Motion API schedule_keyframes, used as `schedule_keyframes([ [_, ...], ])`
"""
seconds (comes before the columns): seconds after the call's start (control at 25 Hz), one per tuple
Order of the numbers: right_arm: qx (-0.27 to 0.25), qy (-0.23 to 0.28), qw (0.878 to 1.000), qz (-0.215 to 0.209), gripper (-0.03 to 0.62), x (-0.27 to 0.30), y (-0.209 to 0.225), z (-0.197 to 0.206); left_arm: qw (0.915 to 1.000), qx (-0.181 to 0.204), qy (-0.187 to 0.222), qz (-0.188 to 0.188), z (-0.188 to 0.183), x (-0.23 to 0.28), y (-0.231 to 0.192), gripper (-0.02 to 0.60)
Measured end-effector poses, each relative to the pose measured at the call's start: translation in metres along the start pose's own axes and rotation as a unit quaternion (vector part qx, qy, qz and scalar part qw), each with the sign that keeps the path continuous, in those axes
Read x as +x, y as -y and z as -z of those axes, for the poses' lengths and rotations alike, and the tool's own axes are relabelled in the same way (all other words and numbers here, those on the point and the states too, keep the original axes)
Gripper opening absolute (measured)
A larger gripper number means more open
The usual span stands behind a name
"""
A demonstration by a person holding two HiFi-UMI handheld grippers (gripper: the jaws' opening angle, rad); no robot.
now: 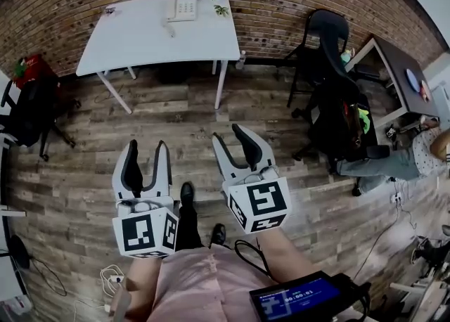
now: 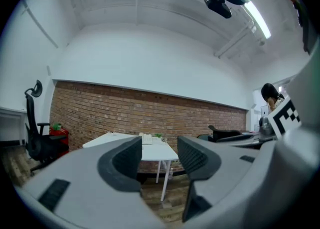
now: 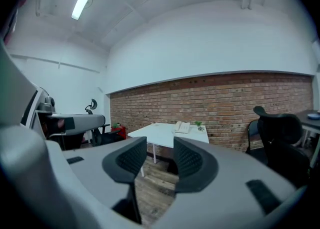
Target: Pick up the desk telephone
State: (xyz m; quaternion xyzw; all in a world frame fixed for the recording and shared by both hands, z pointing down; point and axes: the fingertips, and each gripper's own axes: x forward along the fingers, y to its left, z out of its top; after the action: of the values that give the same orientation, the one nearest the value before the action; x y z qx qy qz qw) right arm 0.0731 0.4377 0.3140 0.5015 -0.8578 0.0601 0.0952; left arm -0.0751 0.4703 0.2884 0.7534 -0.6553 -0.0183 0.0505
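Note:
The white desk telephone (image 1: 183, 6) sits at the far edge of a white table (image 1: 140, 39), against the brick wall. It is small and distant in the left gripper view (image 2: 146, 139) and the right gripper view (image 3: 182, 127). Both grippers hang over the wooden floor, well short of the table. My left gripper (image 1: 148, 148) is open with only air between its dark pads. Beside it my right gripper (image 1: 229, 134) is also open and empty. In their own views, the left gripper (image 2: 159, 148) and the right gripper (image 3: 160, 150) each frame the table (image 2: 155, 152) (image 3: 160, 133) between their jaws.
Small green plants (image 1: 218, 1) stand beside the telephone. A black office chair (image 1: 330, 53) and a second desk (image 1: 394, 67) are at the right, where a person (image 1: 394, 162) sits. Another black chair (image 1: 28, 110) stands at the left. Cables (image 1: 109, 275) lie on the floor.

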Motion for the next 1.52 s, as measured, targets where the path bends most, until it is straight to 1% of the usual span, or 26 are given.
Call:
schedule_keyframes([
  [0.16, 0.004, -0.013, 1.000, 0.022, 0.173, 0.053, 0.022, 0.006, 0.9997, -0.003, -0.019, 0.016, 0.011, 0.059, -0.020, 0.213],
  [0.28, 0.004, -0.026, 0.999, 0.032, 0.173, 0.095, 0.032, 0.009, 0.9995, 0.001, -0.021, 0.022, 0.009, 0.102, -0.042, 0.212],
  [0.56, 0.006, -0.019, 0.999, 0.044, 0.170, 0.172, 0.042, -0.013, 0.9991, 0.007, -0.017, 0.037, -0.004, 0.178, -0.083, 0.213],
  [0.76, 0.002, 0.002, 0.999, 0.052, 0.160, 0.207, 0.046, -0.038, 0.9985, 0.013, -0.009, 0.052, -0.019, 0.214, -0.095, 0.213],
  [0.88, 0.003, 0.008, 0.999, 0.051, 0.158, 0.225, 0.049, -0.045, 0.9983, 0.016, -0.008, 0.056, -0.022, 0.232, -0.104, 0.213],
  [1.08, 0.003, 0.005, 0.999, 0.048, 0.159, 0.246, 0.051, -0.048, 0.9979, 0.014, -0.023, 0.059, -0.012, 0.255, -0.113, 0.213],
  [1.28, 0.010, 0.001, 0.999, 0.051, 0.158, 0.259, 0.068, -0.046, 0.9967, 0.017, -0.036, 0.071, -0.001, 0.278, -0.105, 0.212],
  [1.52, 0.020, -0.007, 0.999, 0.049, 0.158, 0.289, 0.088, -0.037, 0.9950, 0.027, -0.063, 0.073, 0.022, 0.313, -0.107, 0.210],
])
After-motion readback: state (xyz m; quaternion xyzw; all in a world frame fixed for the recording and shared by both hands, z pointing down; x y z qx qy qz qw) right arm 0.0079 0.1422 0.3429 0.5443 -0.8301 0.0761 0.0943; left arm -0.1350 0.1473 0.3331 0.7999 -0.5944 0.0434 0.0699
